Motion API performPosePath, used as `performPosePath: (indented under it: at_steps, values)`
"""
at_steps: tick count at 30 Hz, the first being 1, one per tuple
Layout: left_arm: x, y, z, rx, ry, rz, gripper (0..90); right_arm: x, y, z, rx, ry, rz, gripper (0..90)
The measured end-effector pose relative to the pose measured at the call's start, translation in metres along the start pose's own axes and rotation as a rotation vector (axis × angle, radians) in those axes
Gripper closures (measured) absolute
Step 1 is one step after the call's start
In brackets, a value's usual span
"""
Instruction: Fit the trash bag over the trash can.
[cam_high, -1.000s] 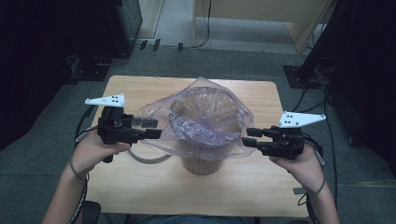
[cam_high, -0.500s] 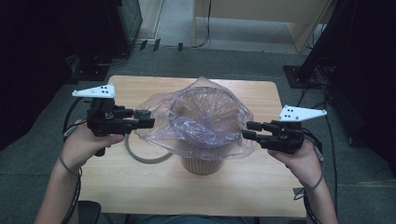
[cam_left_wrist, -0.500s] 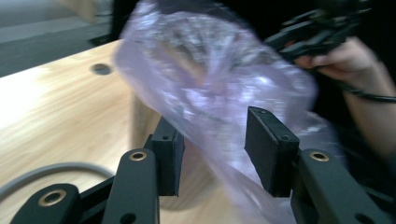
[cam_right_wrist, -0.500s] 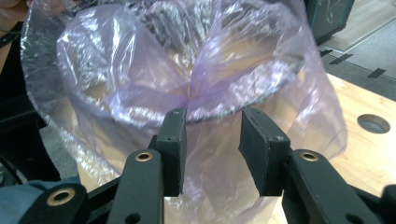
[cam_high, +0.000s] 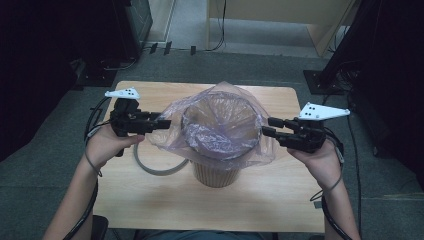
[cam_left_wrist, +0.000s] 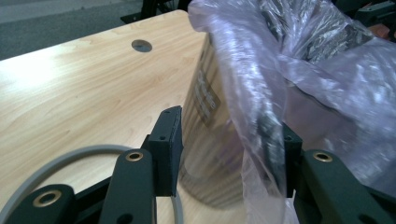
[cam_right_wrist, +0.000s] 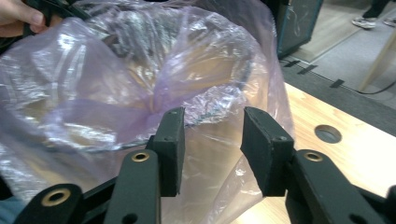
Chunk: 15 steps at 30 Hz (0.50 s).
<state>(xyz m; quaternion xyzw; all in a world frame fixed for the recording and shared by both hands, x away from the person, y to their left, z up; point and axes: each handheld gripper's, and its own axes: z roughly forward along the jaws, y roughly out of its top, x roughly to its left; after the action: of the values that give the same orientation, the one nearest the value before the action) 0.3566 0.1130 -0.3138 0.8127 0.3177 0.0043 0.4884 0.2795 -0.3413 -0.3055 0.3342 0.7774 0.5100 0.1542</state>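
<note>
At the middle of the wooden table (cam_high: 150, 210) we stand a tan bin (cam_high: 216, 174), a thin purplish plastic bag (cam_high: 220, 125) draped into it and spilling over its rim. Our left gripper (cam_high: 165, 122) has just been opening a little, its jaws standing apart with a fold of film hanging between them, one pad veiled by it; no firm pinch shows. Our right gripper (cam_high: 266, 127), at the bag's right edge, is likewise apart, film lying past its pads, not clamped. A grey ring (cam_high: 150, 167) lies on the table near the bin's left. We judge the bag light, limp, slippery and easily torn, best taken by its loose overhanging hem, gathered double.
</note>
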Motion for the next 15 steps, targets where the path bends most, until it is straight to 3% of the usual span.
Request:
performPosePath:
  at_steps: [8,15]
  values:
    - [0.014,0.003,0.018,-0.003,0.01,-0.027,56.2,-0.008,0.009,-0.002,-0.043,-0.014,0.013,54.1]
    - [0.017,0.004,0.029,0.004,0.004,-0.026,69.3,-0.016,0.014,0.01,-0.031,-0.043,0.018,56.9]
